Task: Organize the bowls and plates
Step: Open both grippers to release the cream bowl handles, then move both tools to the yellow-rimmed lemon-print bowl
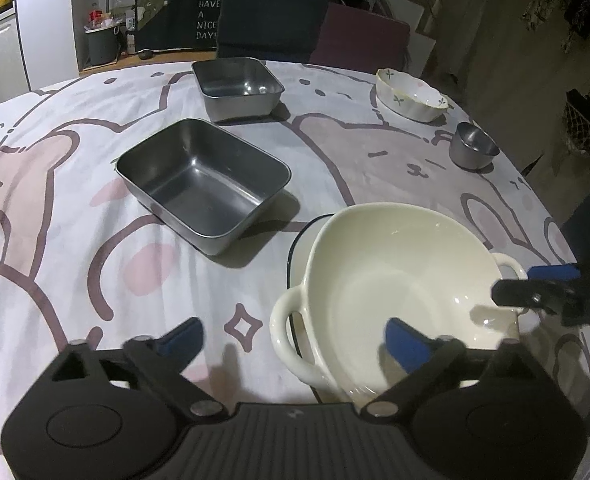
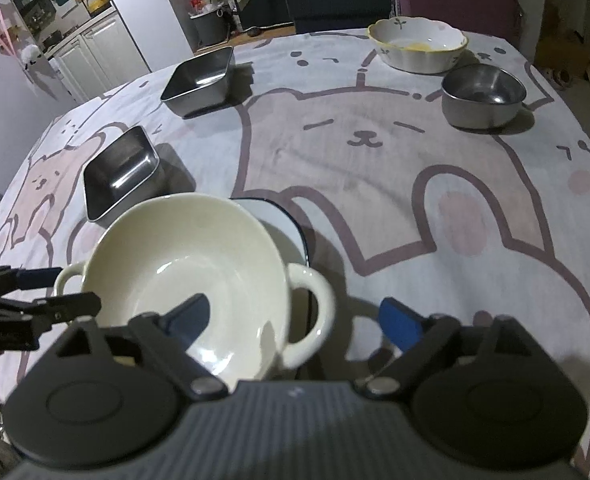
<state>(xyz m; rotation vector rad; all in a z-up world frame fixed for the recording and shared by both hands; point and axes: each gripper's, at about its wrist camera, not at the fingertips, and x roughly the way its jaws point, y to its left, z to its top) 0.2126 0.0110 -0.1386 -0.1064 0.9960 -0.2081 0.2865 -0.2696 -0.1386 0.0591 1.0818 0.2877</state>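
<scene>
Beyond your bench [image 1: 55, 240] with its bear-print cloth stand two chairs [image 1: 271, 24], white cabinets [image 2: 95, 52] and a grey bin [image 1: 102, 45].

Each handheld gripper, the left gripper [image 1: 295, 338] and the right gripper [image 2: 295, 320], has a ribbed dark-grey body, two round black housings, black linkage arms with silver pivot screws, and blue pads [image 1: 405, 342] on the fingers.

White caps "HAVE A NICE DAY" on dark cloth hanging [image 1: 187, 16] behind the table, left wrist view; right edge of words cut by a chair. Partial letters "DA" on right gripper [image 1: 551, 292] body at frame edge. Nothing else legible; right wrist view: no readable txt.
</scene>
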